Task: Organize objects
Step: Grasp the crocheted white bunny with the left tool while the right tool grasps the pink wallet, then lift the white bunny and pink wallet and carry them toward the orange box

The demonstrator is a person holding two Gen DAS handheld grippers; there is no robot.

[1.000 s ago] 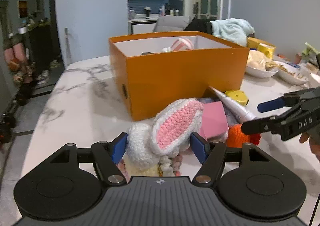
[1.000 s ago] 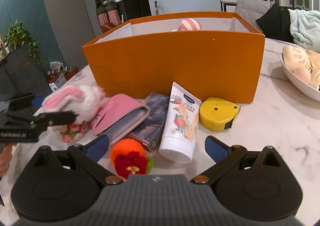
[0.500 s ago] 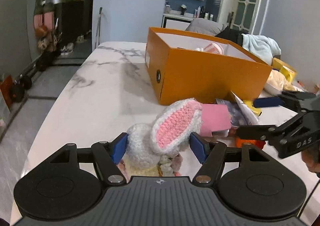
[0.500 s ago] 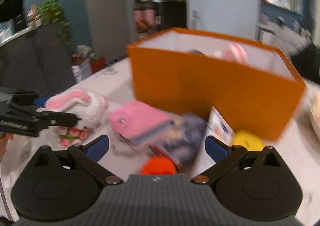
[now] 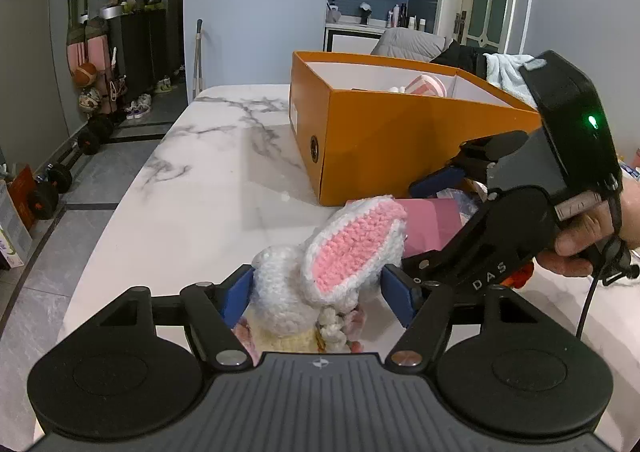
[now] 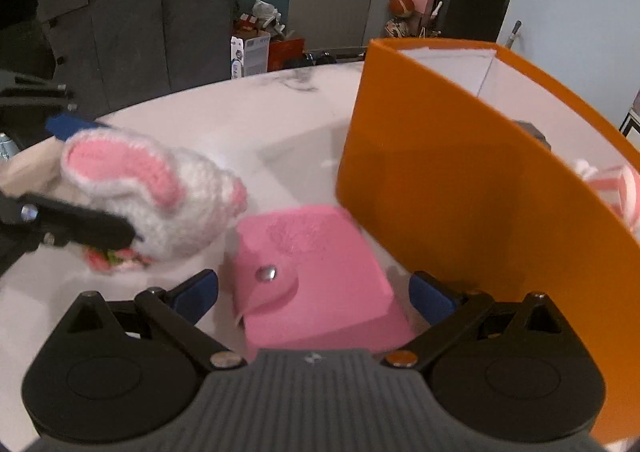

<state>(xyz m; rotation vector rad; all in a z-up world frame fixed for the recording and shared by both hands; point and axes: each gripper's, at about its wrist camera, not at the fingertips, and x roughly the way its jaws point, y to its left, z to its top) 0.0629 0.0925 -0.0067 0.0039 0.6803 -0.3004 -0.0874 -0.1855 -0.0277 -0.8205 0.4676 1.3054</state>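
A white crocheted bunny (image 5: 320, 276) with pink ears sits between the pads of my left gripper (image 5: 316, 292), which grips it while its jaws are opening. The right wrist view shows the same bunny (image 6: 160, 195) held at the left. A pink snap wallet (image 6: 316, 264) lies on the marble table beside the orange box (image 6: 440, 191). My right gripper (image 6: 314, 296) is open and straddles the wallet, with a gap at each pad. In the left wrist view the right gripper (image 5: 420, 221) reaches in from the right over the wallet (image 5: 432, 219), held by a hand (image 5: 580, 244).
The open orange box (image 5: 400, 147) holds a pink-striped item (image 5: 426, 85). An orange crocheted piece (image 5: 520, 276) peeks out under the right gripper. The white marble table (image 5: 208, 191) stretches left and back of the box; its edge drops to the floor at the left.
The right gripper swung left and rolled, leaving the tube and tape measure, and now straddles the pink wallet. The left gripper kept the bunny and turned slightly.
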